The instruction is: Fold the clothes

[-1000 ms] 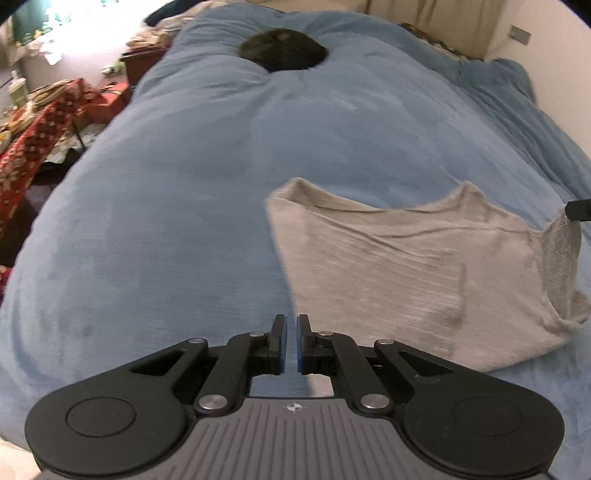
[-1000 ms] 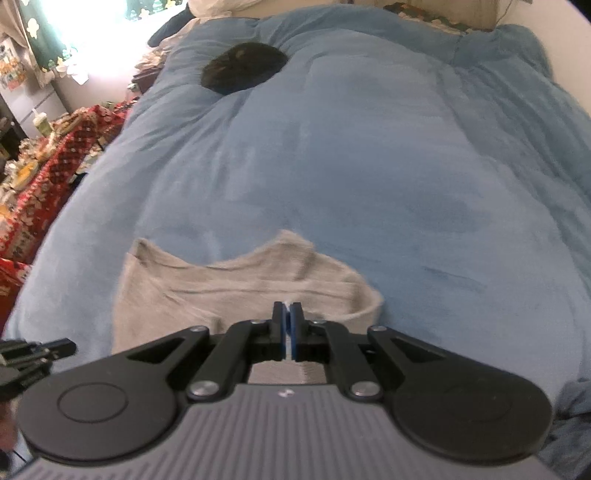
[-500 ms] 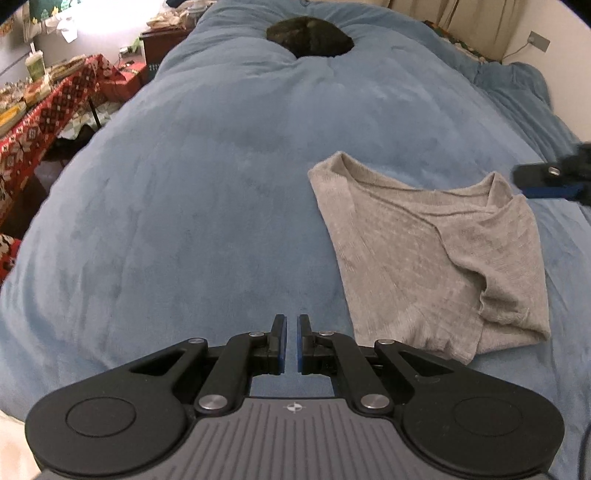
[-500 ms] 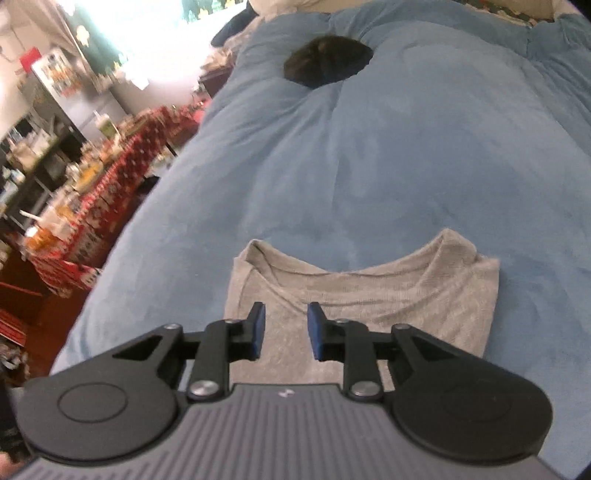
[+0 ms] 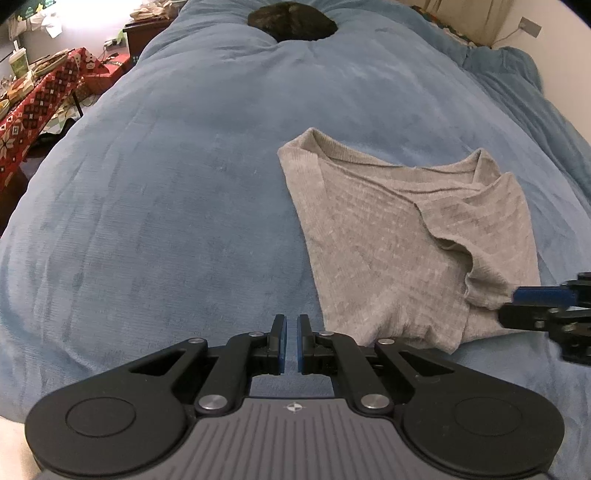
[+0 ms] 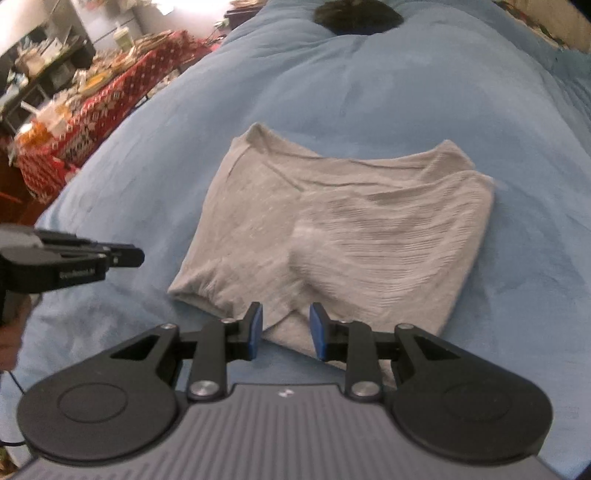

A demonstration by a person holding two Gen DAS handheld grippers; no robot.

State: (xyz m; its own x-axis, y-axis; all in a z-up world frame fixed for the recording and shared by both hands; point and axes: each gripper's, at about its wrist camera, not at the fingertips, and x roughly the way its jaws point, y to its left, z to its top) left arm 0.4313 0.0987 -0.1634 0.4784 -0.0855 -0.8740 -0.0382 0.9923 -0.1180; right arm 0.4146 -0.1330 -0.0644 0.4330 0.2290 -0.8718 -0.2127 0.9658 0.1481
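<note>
A grey knit shirt (image 5: 406, 240) lies folded on the blue bedspread (image 5: 166, 203), its right side laid over the body; it also shows in the right wrist view (image 6: 332, 229). My left gripper (image 5: 291, 326) is nearly shut and empty, above the bedspread just left of the shirt's near edge. My right gripper (image 6: 285, 324) is open and empty, its fingers over the shirt's near edge. In the left wrist view the right gripper (image 5: 532, 299) is at the shirt's right near corner. In the right wrist view the left gripper (image 6: 125, 256) is left of the shirt.
A dark round object (image 5: 291, 20) lies at the far end of the bed. A table with a red patterned cloth (image 6: 85, 107) and clutter stands left of the bed. A wall (image 5: 554, 55) runs along the right side.
My right gripper let go of the shirt's right side, opened and drew back to the near edge. The shirt's right part now lies folded over. The left gripper stayed nearly shut.
</note>
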